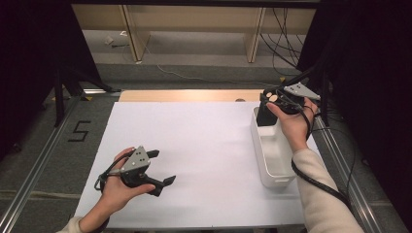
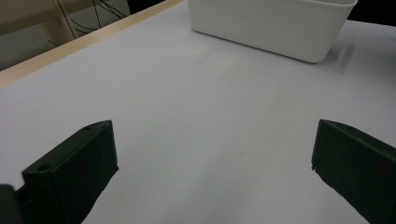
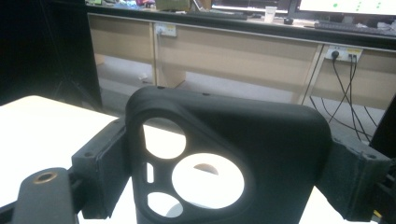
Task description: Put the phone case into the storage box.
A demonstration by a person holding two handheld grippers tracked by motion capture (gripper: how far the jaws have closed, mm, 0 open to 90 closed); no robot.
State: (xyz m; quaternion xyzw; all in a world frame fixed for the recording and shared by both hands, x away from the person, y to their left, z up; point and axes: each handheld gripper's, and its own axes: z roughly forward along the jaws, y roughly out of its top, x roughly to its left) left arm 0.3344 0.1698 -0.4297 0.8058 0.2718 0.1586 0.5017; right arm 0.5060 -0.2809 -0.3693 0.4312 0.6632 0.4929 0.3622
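A black phone case (image 3: 261,140) with round camera cut-outs stands upright between the jaws of my right gripper (image 3: 229,172), whose pads (image 3: 105,163) press on both of its sides. In the high view that right gripper (image 1: 267,103) holds the black case (image 1: 265,116) at the far end of a white bin (image 1: 274,167), with the case's lower end dipping inside the rim. My left gripper (image 1: 163,167) rests low over the white table sheet (image 1: 204,145) at the near left, jaws wide apart and empty. In the left gripper view, the left gripper (image 2: 215,163) looks across bare sheet toward the bin (image 2: 280,28).
The long white bin lies along the sheet's right edge. A wooden strip (image 1: 189,95) borders the far side of the table. Metal rails (image 1: 43,155) run along both sides, and cables (image 1: 282,43) hang by the shelving behind.
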